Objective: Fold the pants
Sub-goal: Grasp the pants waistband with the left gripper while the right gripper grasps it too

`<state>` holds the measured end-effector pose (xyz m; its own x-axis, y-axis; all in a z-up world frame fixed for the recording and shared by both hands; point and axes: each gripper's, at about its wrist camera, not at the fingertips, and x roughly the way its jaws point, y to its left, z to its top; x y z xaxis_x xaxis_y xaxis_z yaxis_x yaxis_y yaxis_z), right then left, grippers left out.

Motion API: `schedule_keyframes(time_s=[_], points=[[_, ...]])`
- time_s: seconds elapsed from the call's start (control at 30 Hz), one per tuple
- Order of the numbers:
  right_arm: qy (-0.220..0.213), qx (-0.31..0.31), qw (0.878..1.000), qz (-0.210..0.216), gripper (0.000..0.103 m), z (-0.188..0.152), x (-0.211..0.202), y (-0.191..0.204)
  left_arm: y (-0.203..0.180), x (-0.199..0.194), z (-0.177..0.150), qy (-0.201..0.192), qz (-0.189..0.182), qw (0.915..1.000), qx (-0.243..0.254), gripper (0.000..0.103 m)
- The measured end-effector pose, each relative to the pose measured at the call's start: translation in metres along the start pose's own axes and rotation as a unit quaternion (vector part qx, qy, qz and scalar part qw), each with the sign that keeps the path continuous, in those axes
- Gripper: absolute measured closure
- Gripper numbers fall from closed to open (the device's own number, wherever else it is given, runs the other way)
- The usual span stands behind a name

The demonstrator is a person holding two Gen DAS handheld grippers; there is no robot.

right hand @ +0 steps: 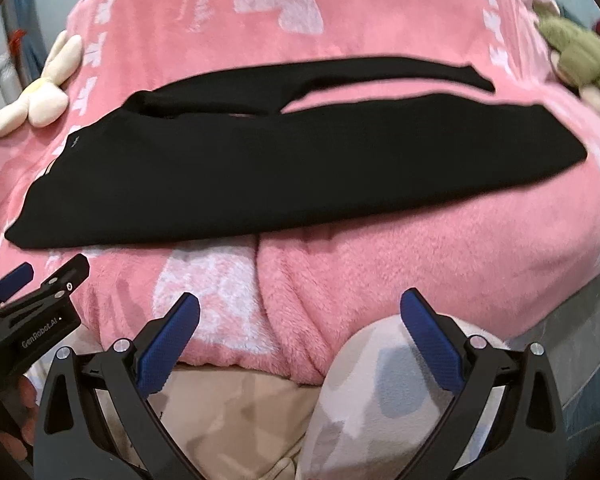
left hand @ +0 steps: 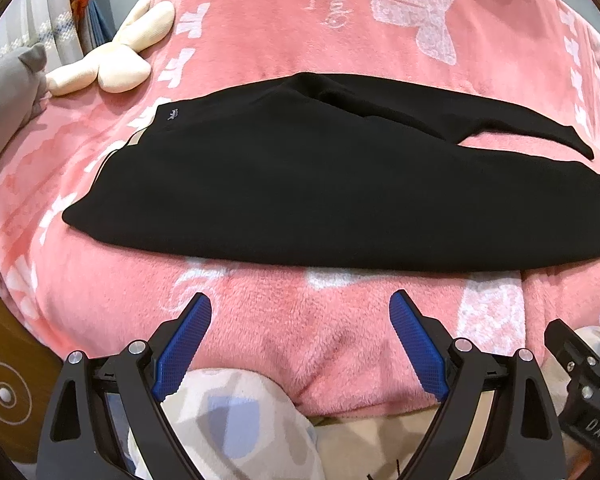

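Two claws hang at the near edge of the bed, both spread wide and holding nothing: the left claw [left hand: 300, 344] and the right claw [right hand: 300, 340], each with its blue pads apart over the pink blanket [left hand: 340, 32]. The black pants [left hand: 300, 184] lie flat on that blanket, farther in than both claws and touching neither. Their long axis runs left to right across the bed, square to the way the claws point. The waistband end sits at the left, where a small pale logo [left hand: 173, 112] shows, and the two legs run off to the right, splitting so that a strip of blanket shows between them. The far leg [right hand: 420, 74] is thin and angled away; the near leg is broad. By this lie, the left claw is nearer the waist and the right claw nearer the cuffs, so a lengthwise fold would likely start with each taking its own end
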<state>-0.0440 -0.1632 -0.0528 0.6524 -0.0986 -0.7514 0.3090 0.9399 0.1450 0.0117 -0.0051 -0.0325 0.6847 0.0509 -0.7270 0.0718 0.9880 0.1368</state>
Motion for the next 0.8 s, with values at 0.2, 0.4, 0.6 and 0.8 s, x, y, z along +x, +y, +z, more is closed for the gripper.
schedule_keyframes(time_s=[0.2, 0.4, 0.6, 0.8], points=[[0.022, 0.057, 0.998, 0.034, 0.005, 0.031, 0.007, -0.043, -0.001, 0.008, 0.017, 0.003, -0.007, 1.0, 0.004, 0.014], [-0.05, 0.046, 0.998, -0.011, 0.005, 0.133, 0.019, -0.13, 0.013, 0.02, 0.056, -0.007, -0.046, 0.9987, -0.022, 0.013], [-0.041, 0.067, 0.997, -0.019, 0.029, 0.249, 0.082, -0.236, 0.061, 0.061, 0.127, -0.032, -0.089, 0.9927, -0.075, 0.013], [-0.006, 0.08, 0.996, -0.033, 0.03, 0.315, 0.153, -0.275, 0.137, 0.135, 0.205, -0.032, -0.041, 0.9908, -0.125, 0.013]])
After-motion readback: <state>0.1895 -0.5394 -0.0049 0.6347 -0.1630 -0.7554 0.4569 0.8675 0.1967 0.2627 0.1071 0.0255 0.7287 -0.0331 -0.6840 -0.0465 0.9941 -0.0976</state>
